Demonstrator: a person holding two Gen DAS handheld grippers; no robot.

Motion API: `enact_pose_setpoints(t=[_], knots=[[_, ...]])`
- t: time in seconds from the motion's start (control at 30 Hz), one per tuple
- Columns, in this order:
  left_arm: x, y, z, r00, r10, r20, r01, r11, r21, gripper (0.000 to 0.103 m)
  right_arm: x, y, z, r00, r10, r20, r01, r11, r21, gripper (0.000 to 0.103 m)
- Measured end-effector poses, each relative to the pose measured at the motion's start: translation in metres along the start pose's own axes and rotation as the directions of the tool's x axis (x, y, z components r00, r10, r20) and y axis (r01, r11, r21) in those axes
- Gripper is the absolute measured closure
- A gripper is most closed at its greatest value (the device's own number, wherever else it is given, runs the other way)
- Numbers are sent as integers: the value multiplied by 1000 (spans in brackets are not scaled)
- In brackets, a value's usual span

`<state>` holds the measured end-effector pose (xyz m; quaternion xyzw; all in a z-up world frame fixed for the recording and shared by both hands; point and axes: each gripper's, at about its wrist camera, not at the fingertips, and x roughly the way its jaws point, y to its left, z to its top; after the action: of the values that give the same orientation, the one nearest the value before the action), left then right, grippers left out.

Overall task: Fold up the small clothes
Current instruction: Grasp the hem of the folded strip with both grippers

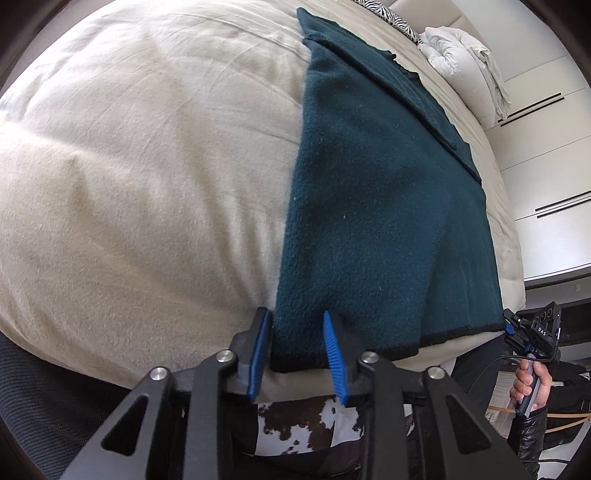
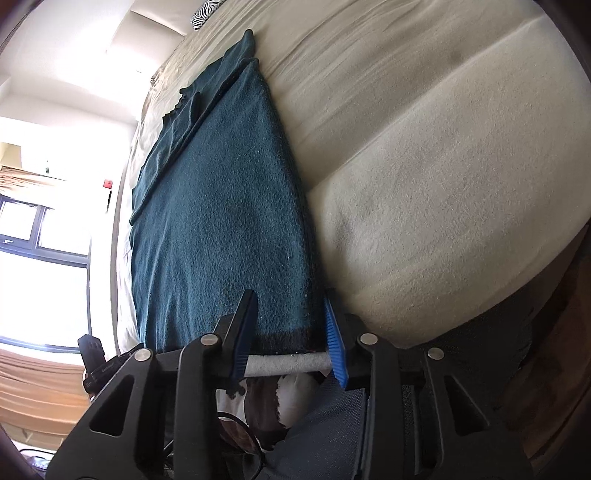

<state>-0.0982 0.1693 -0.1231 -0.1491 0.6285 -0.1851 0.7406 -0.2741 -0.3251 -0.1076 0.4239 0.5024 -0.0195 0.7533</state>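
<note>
Gripping the teal garment's (image 1: 373,206) hem at the bed's (image 1: 129,155) near edge — my left claw (image 1: 297,347) and right claw (image 2: 290,334) each straddle a corner, not visibly pinched; next, I judge, a level lift forward.

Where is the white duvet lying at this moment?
In the left wrist view, the bundled white duvet lies at the upper right, on the far end of the bed, beyond the teal garment and beside the zebra pillow.

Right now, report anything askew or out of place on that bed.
Nothing stands out. The dark teal garment lies flat on the cream bedcover, one panel folded over, hem straight at the near edge. A white duvet is bundled at the far end.
</note>
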Motion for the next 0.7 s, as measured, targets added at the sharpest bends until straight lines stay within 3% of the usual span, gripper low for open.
enact_pose_setpoints(t=[0.07, 0.2, 0.47, 0.7], knots=[[-1, 2, 0, 1000, -10, 1, 10, 1000, -12, 87, 3, -1, 0, 1000, 0, -7, 0, 1000, -3, 80], [-4, 6, -2, 1000, -28, 6, 28, 999, -20, 94, 6, -1, -2, 1000, -5, -15, 5, 1000, -9, 94], [-21, 7, 0, 995, -92, 34, 93, 995, -19, 97, -1, 9, -2, 1000, 12, 12, -12, 999, -37, 97], [-49, 4, 17, 968, -227, 107, 231, 973, -25, 97, -15, 25, 10, 993, 99, 68, -97, 995, -32, 97]])
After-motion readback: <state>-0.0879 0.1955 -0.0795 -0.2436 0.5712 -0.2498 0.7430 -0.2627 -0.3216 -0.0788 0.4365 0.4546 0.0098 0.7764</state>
